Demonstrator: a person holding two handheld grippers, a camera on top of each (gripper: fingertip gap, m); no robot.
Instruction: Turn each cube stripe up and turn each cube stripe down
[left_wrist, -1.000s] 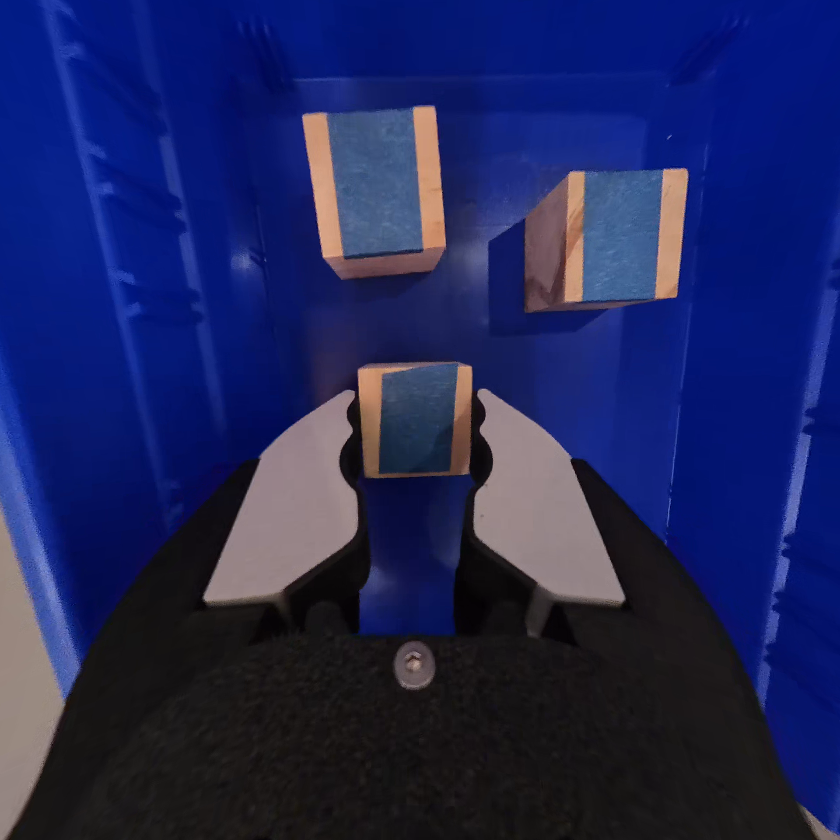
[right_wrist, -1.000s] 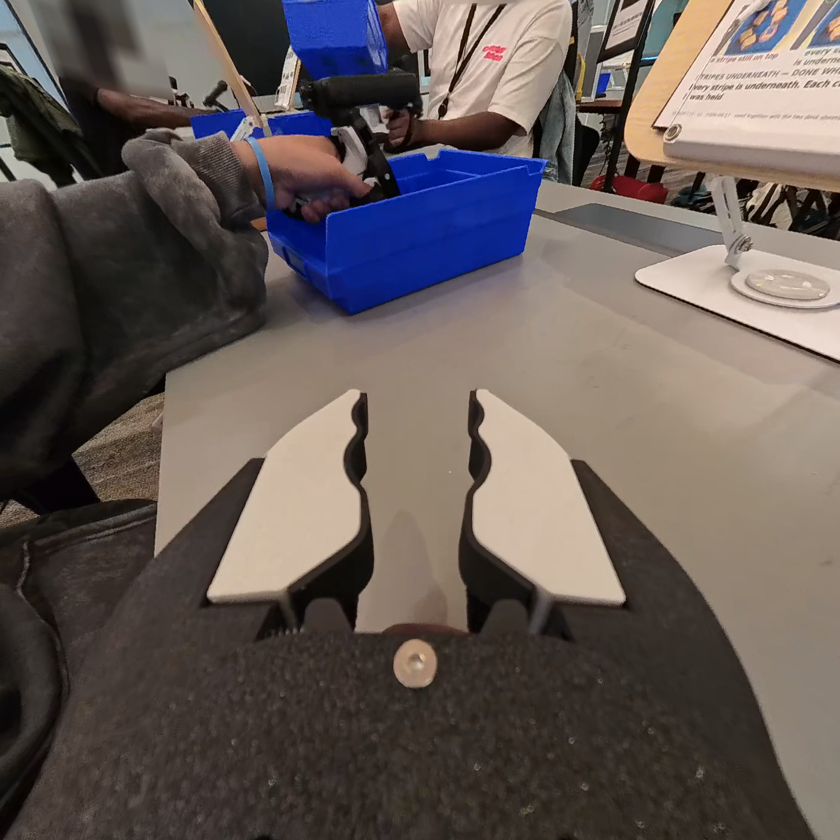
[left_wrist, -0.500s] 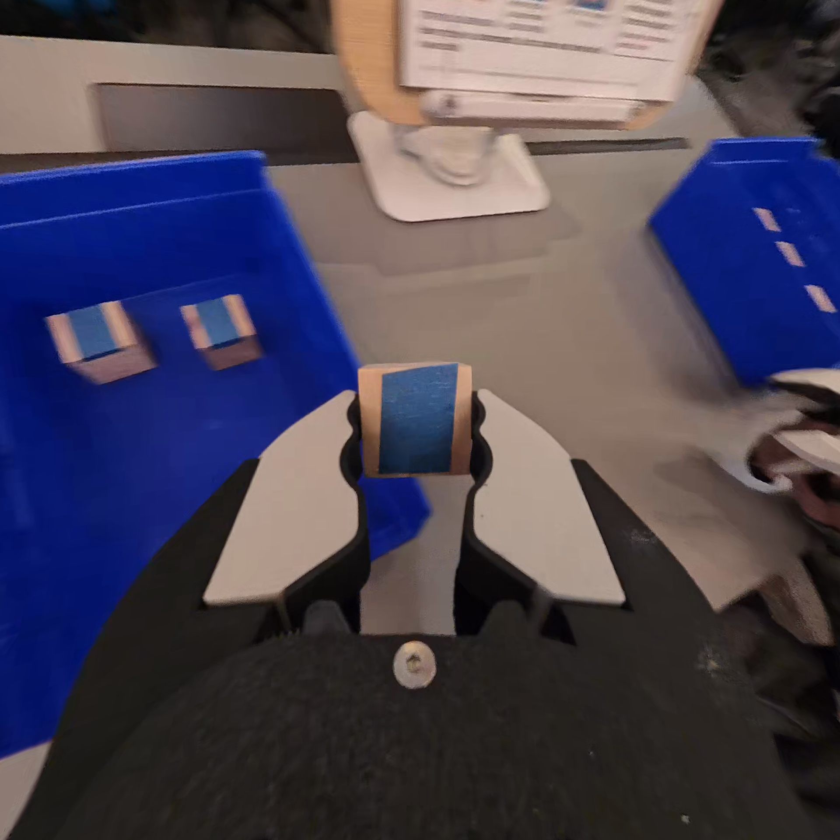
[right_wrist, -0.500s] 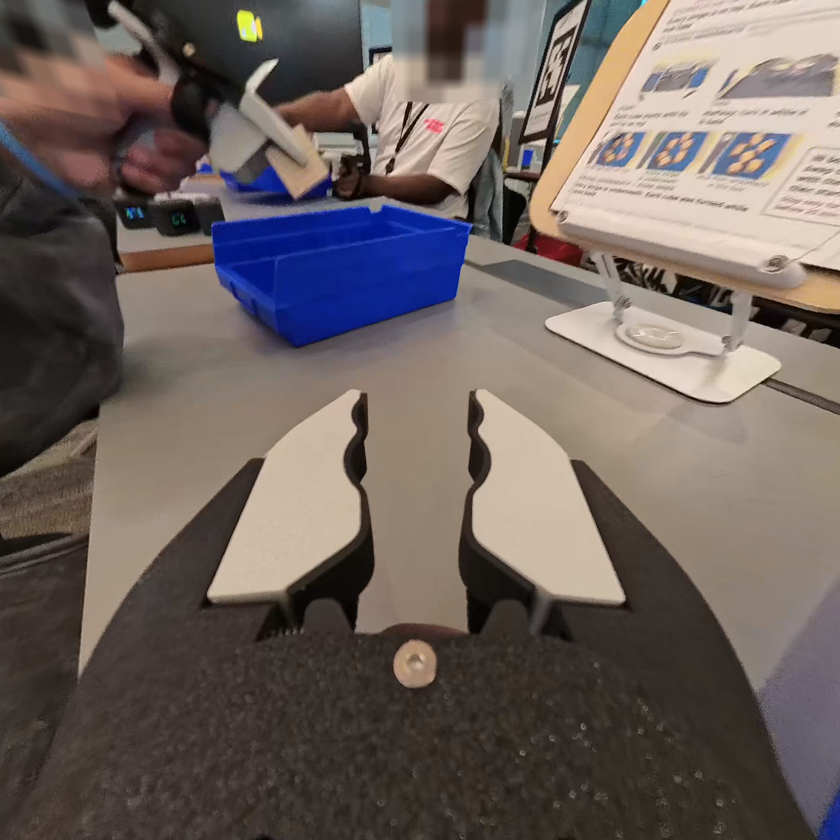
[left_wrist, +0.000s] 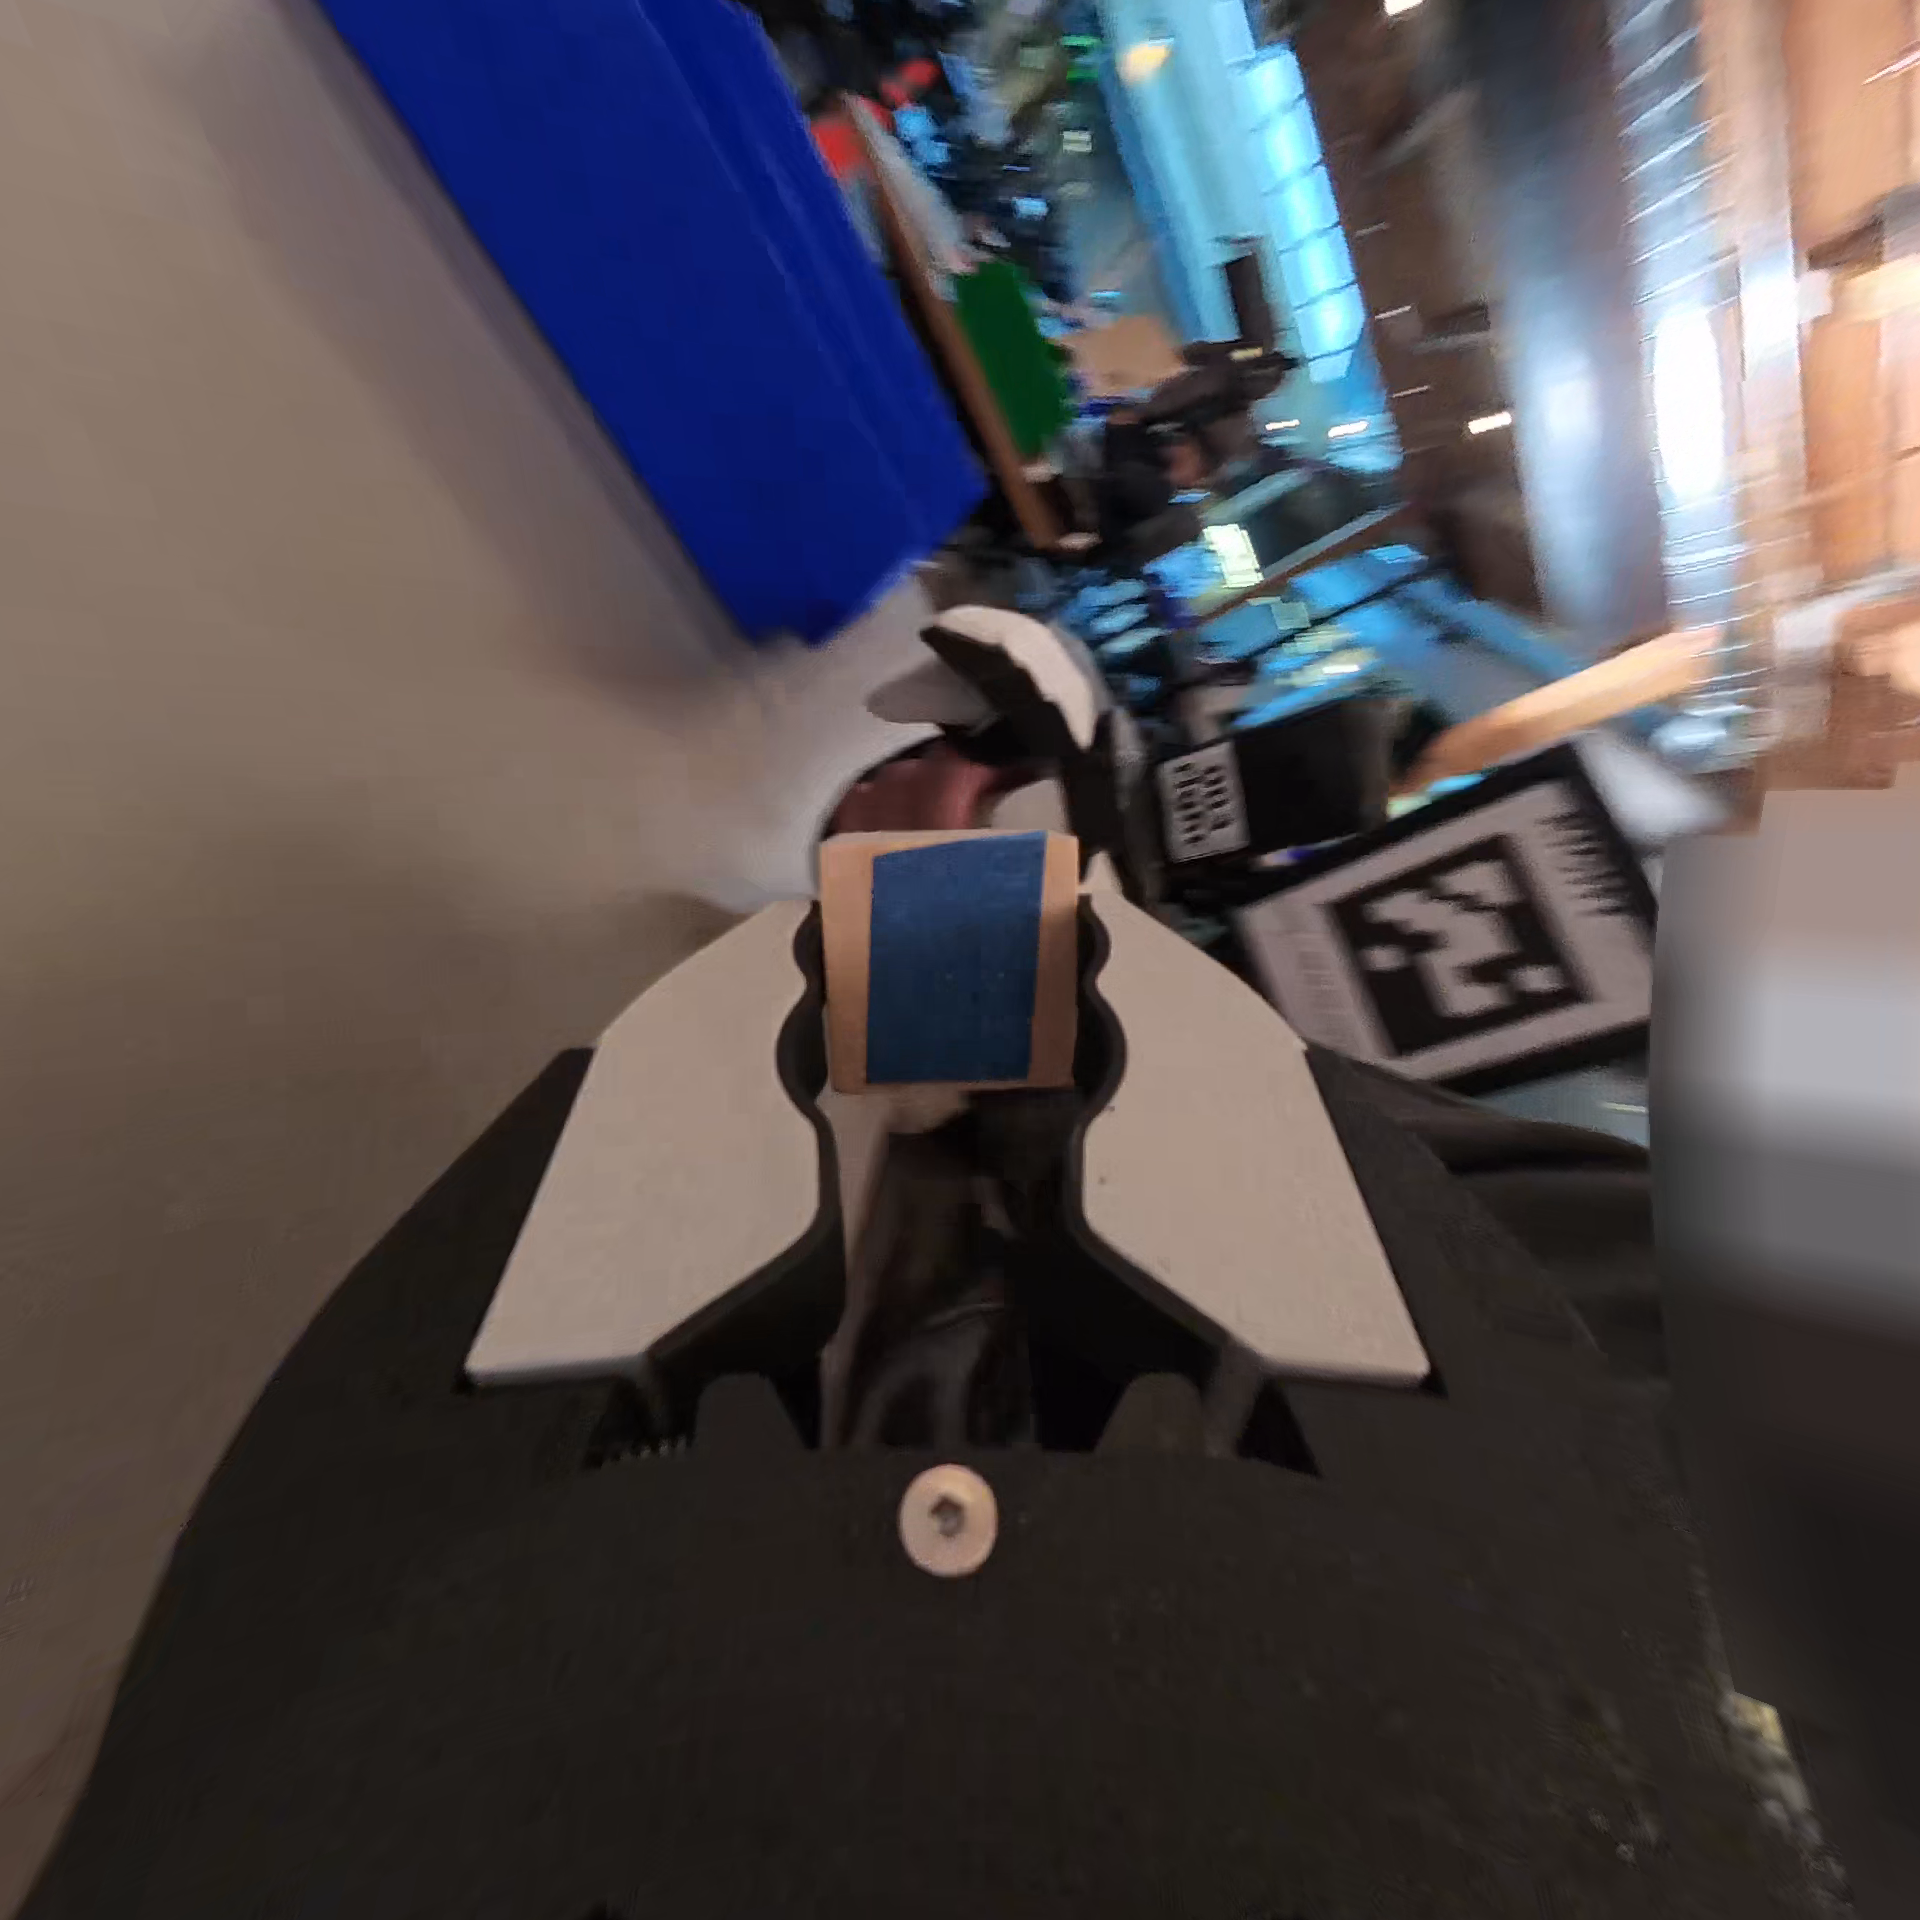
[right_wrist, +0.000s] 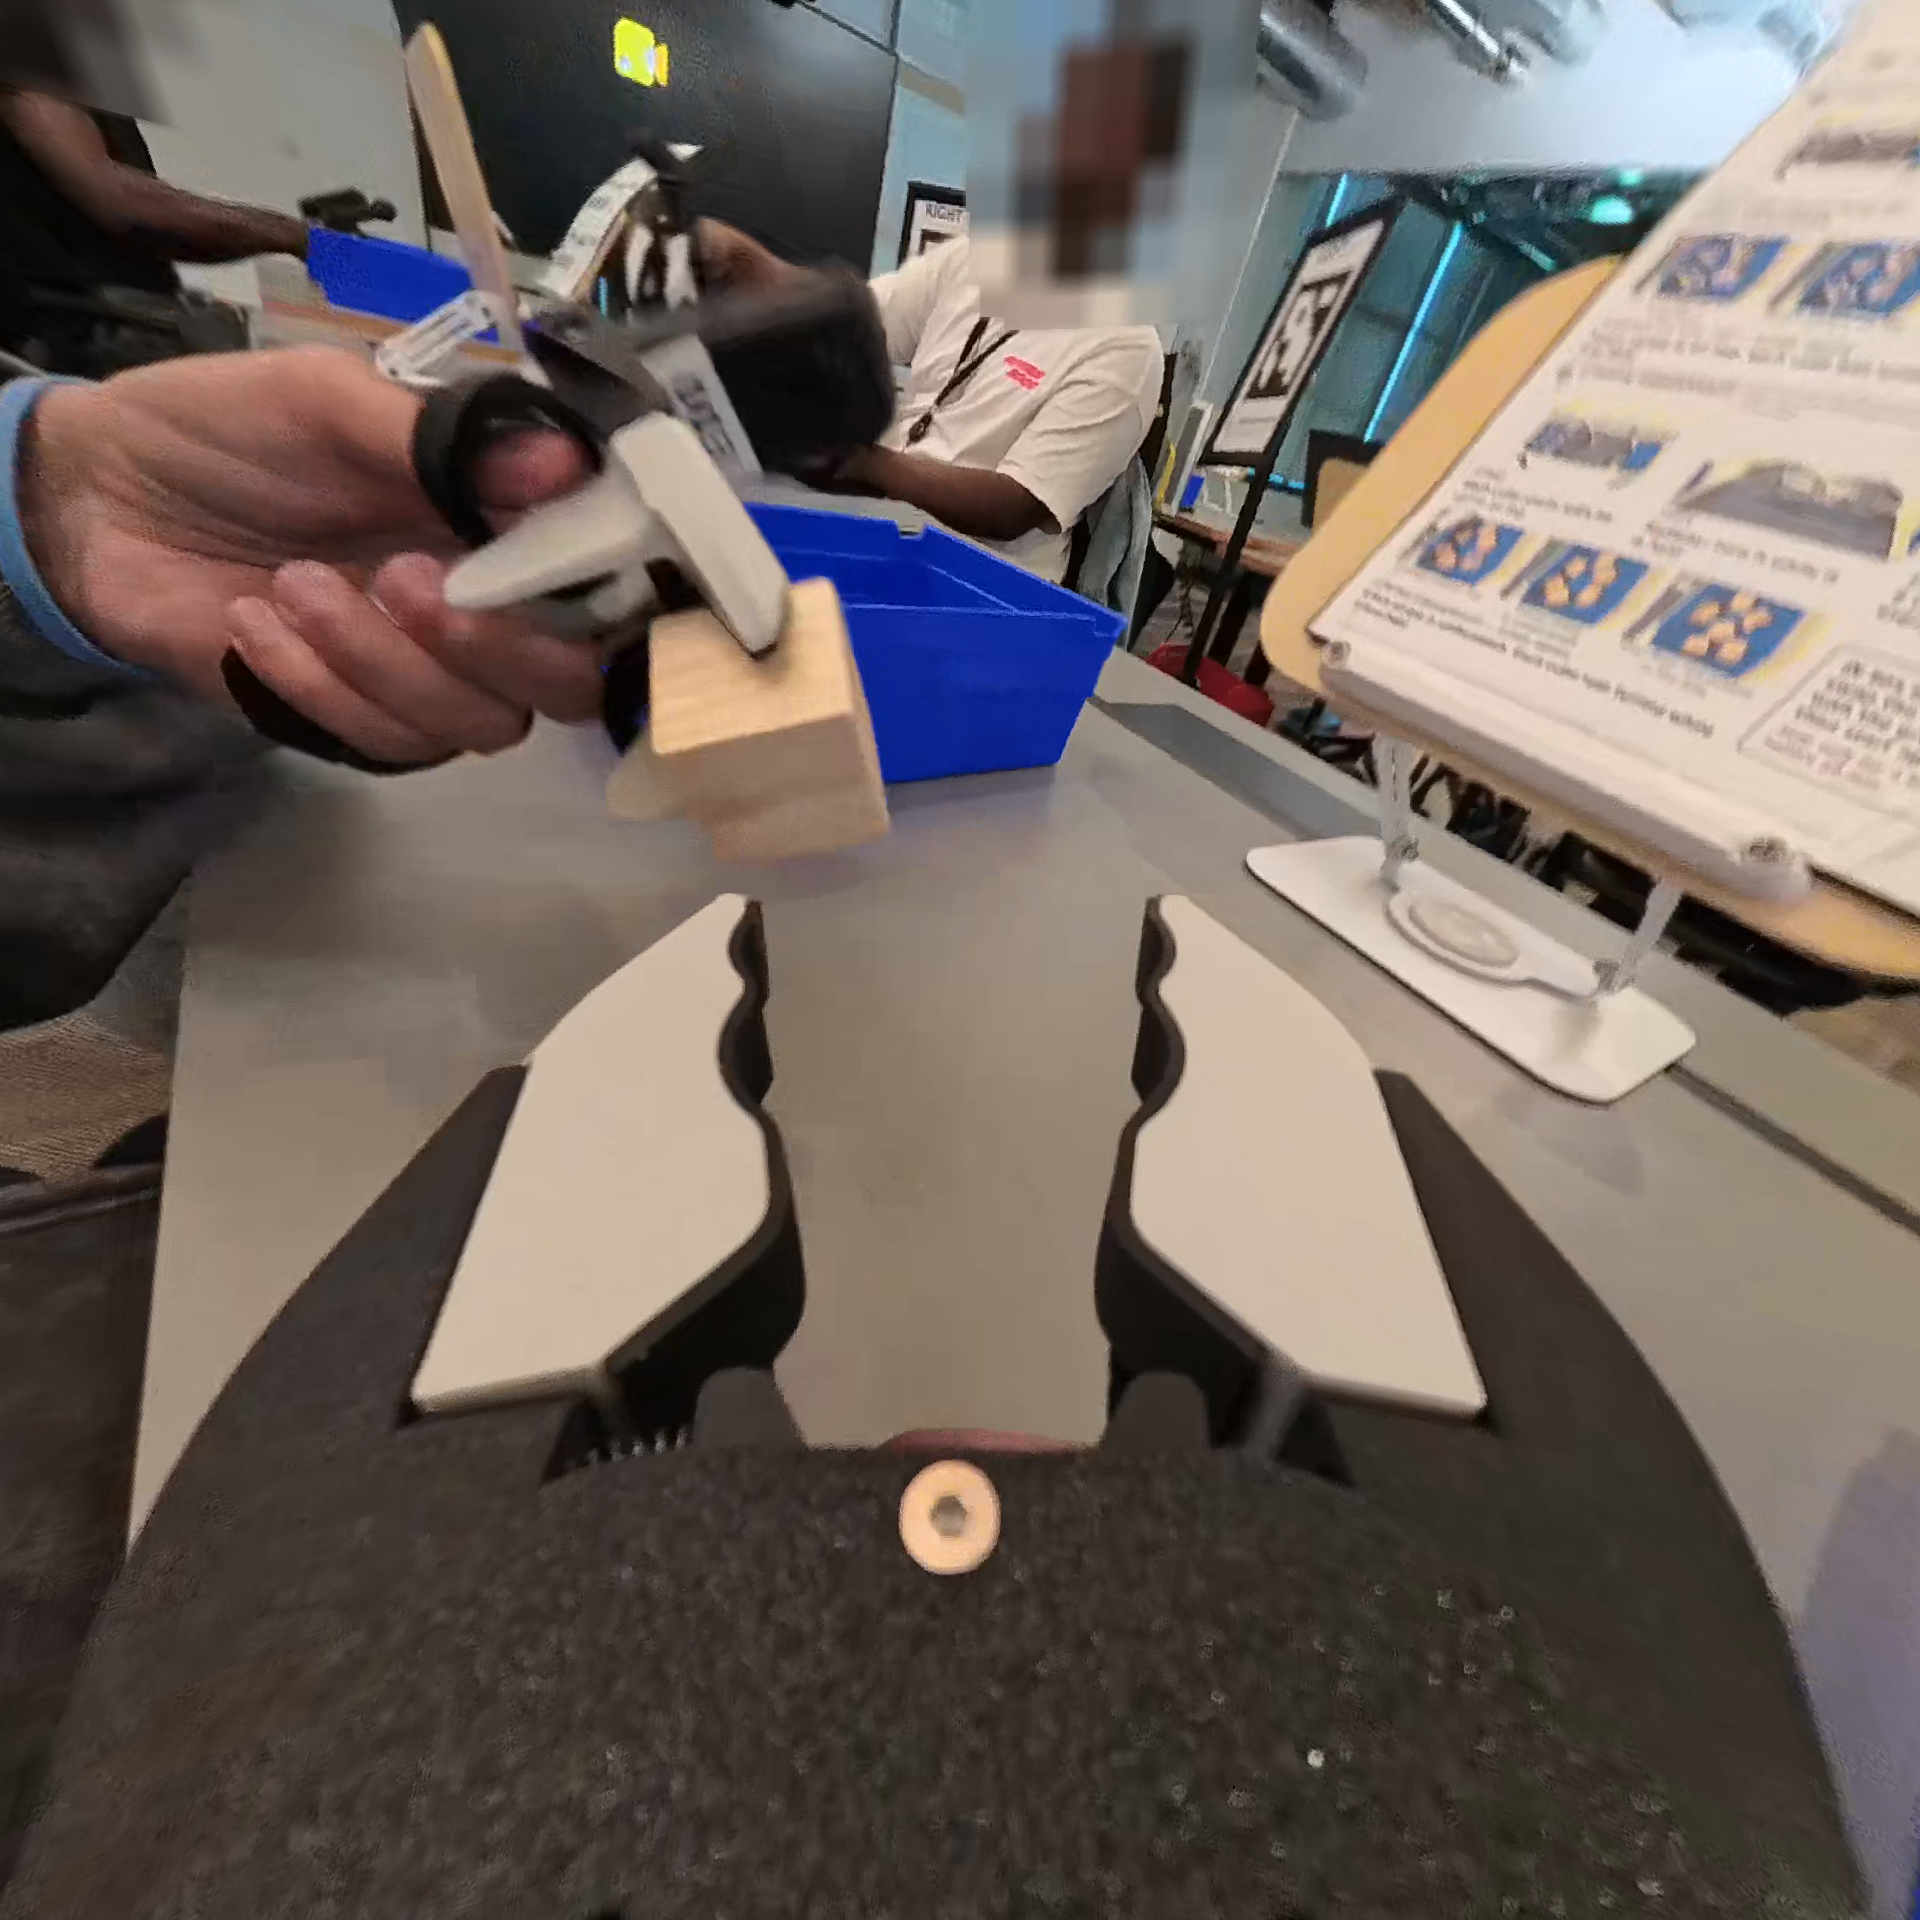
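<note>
Grey table (right_wrist: 935, 1039) w/ bin + stand on it.
Matte grey top, fills mid of right wrist view; a seam or edge line crosses its right side. Blue plastic bin (right_wrist: 966, 644) sits on far part, open side up, contents not visible. White flat stand base (right_wrist: 1475, 966) rests to the right, well apart from bin, holding a tilted board w/ printed sheet (right_wrist: 1662, 582). Left wrist view: blurred, table (left_wrist: 260, 727) at left w/ a blue bin (left_wrist: 665, 312) on it.
</note>
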